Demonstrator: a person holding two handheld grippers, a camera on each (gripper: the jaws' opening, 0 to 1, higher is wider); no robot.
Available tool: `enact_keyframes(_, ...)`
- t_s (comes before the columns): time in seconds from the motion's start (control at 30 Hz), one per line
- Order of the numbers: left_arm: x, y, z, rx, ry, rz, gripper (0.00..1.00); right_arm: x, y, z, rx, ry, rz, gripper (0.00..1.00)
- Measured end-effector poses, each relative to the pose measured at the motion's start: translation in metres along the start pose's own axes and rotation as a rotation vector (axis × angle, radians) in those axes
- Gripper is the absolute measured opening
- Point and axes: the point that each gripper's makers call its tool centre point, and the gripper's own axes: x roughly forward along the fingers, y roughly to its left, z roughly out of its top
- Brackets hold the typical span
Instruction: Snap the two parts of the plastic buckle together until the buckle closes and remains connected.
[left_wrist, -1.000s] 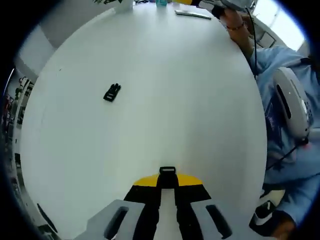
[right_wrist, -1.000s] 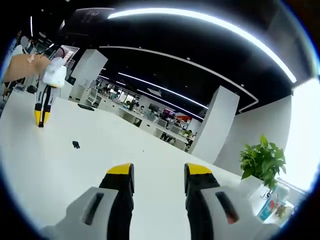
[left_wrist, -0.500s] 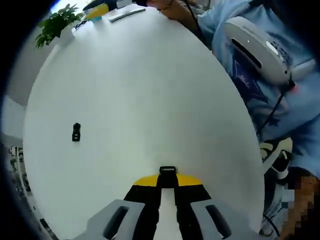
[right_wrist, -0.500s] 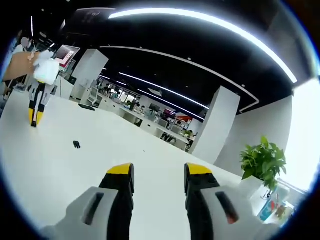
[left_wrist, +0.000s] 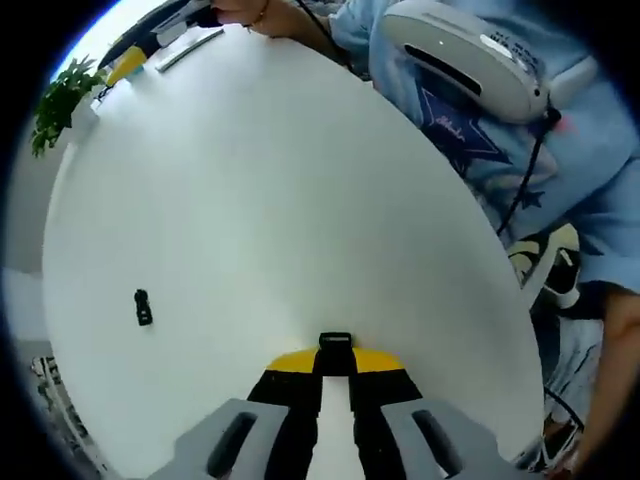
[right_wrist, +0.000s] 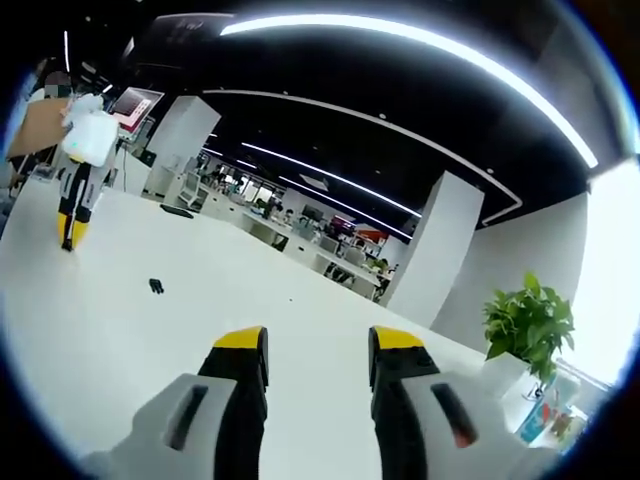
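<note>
Left gripper view: left gripper (left_wrist: 335, 365), jaws nearly together, clamped on one black buckle part (left_wrist: 335, 343), of which just a small rectangular loop end pokes out past the yellow tips. The gripper hangs over the white round table (left_wrist: 300, 200). Second buckle part (left_wrist: 143, 308) lies flat on the table, well apart from the gripper, to the left in this view and near the table edge; small, black, elongated, details too tiny to resolve. Bare tabletop lies between it and the held part.

Right gripper view: right gripper (right_wrist: 317, 345), jaws apart w/ a clear gap, nothing between them, yellow tips above the table (right_wrist: 130, 330). The loose buckle part (right_wrist: 156, 286) shows as a small dark speck on the white surface, left of and beyond the jaws, well apart. The left gripper (right_wrist: 72, 225) enters at far left, pointing down w/ yellow tips low, held by a person's hand (right_wrist: 45, 125); whether it touches the table cannot be told.

Surroundings: potted plant (left_wrist: 62, 100) at the far table rim in the left gripper view, w/ a flat grey object (left_wrist: 188, 48) near it; same plant (right_wrist: 528, 325) at right in the right gripper view. A person in a light-blue top (left_wrist: 560, 120) stands beside the table, a white device (left_wrist: 470, 55) at the chest. Background: dim open office, ceiling light strips, white column (right_wrist: 430, 250).
</note>
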Motion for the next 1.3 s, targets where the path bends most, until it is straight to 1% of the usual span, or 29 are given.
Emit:
enact_keyframes(0.07, 0.000, 0.005, -0.001, -0.032, -0.012, 0.014, 0.16, 0.000, 0.001, 0.000, 0.000, 0.001, 0.003, 0.40)
enact_keyframes(0.13, -0.001, 0.005, 0.000, -0.052, -0.027, 0.010, 0.24, 0.000, 0.001, -0.001, 0.001, 0.001, 0.003, 0.40)
enact_keyframes(0.17, -0.001, 0.004, 0.002, -0.089, -0.040, 0.004, 0.26, 0.000, 0.000, -0.001, 0.001, 0.001, 0.003, 0.40)
enact_keyframes(0.2, -0.003, 0.003, 0.004, -0.129, -0.054, -0.002, 0.27, 0.000, 0.000, -0.001, 0.002, 0.001, 0.003, 0.40)
enact_keyframes(0.23, -0.006, 0.006, 0.005, -0.129, -0.063, 0.016, 0.28, 0.000, 0.000, -0.001, 0.003, 0.001, 0.003, 0.40)
enact_keyframes(0.27, -0.010, 0.011, 0.005, -0.147, -0.070, 0.049, 0.29, 0.000, 0.000, -0.001, 0.003, 0.001, 0.003, 0.40)
enact_keyframes(0.3, -0.012, 0.011, 0.004, -0.175, -0.069, 0.056, 0.31, 0.000, 0.000, -0.001, 0.002, 0.001, 0.003, 0.40)
enact_keyframes(0.33, -0.016, 0.012, 0.002, -0.237, -0.070, 0.072, 0.32, 0.000, 0.000, 0.000, 0.001, 0.000, 0.003, 0.40)
enact_keyframes(0.4, -0.018, 0.012, -0.001, -0.331, -0.079, 0.085, 0.35, 0.000, 0.001, 0.000, 0.000, -0.001, 0.004, 0.40)
enact_keyframes(0.43, -0.018, 0.010, -0.004, -0.369, -0.072, 0.082, 0.35, 0.000, 0.001, 0.000, 0.000, -0.002, 0.006, 0.40)
enact_keyframes(0.47, -0.018, 0.008, -0.007, -0.388, -0.065, 0.075, 0.34, 0.000, 0.002, 0.000, 0.000, -0.003, 0.007, 0.40)
enact_keyframes(0.53, -0.017, 0.006, -0.011, -0.391, -0.071, 0.079, 0.33, -0.001, 0.002, 0.001, -0.002, -0.007, 0.009, 0.40)
enact_keyframes(0.6, -0.017, 0.003, -0.014, -0.426, -0.095, 0.078, 0.32, -0.001, 0.002, 0.002, -0.001, -0.011, 0.010, 0.40)
enact_keyframes(0.67, -0.016, 0.001, -0.015, -0.438, -0.115, 0.075, 0.31, -0.001, 0.003, 0.003, -0.001, -0.012, 0.010, 0.40)
enact_keyframes(0.7, -0.016, 0.001, -0.016, -0.438, -0.122, 0.081, 0.28, -0.001, 0.003, 0.003, -0.001, -0.013, 0.012, 0.40)
enact_keyframes(0.73, -0.014, 0.001, -0.018, -0.440, -0.124, 0.083, 0.25, -0.001, 0.003, 0.003, 0.000, -0.014, 0.013, 0.40)
enact_keyframes(0.77, -0.013, 0.002, -0.019, -0.445, -0.122, 0.084, 0.23, -0.001, 0.004, 0.003, 0.000, -0.014, 0.014, 0.40)
enact_keyframes(0.83, -0.011, 0.001, -0.020, -0.458, -0.120, 0.080, 0.23, 0.000, 0.004, 0.003, -0.002, -0.013, 0.015, 0.40)
enact_keyframes(0.9, -0.009, 0.000, -0.019, -0.499, -0.123, 0.064, 0.23, 0.000, 0.004, 0.002, -0.004, -0.010, 0.014, 0.40)
enact_keyframes(1.0, -0.011, 0.003, -0.018, -0.550, -0.137, 0.071, 0.23, 0.000, 0.004, 0.002, -0.004, -0.008, 0.011, 0.40)
enact_keyframes(1.07, -0.009, 0.002, -0.016, -0.613, -0.151, 0.054, 0.22, 0.000, 0.004, 0.002, -0.004, -0.007, 0.010, 0.40)
enact_keyframes(1.17, -0.006, 0.004, -0.019, -0.640, -0.132, 0.060, 0.21, 0.000, 0.004, 0.002, -0.005, -0.007, 0.011, 0.40)
enact_keyframes(1.23, -0.006, 0.006, -0.020, -0.633, -0.128, 0.073, 0.17, -0.001, 0.004, 0.002, -0.007, -0.006, 0.011, 0.40)
enact_keyframes(1.3, -0.005, 0.006, -0.021, -0.634, -0.126, 0.074, 0.17, -0.001, 0.004, 0.003, -0.007, -0.007, 0.011, 0.40)
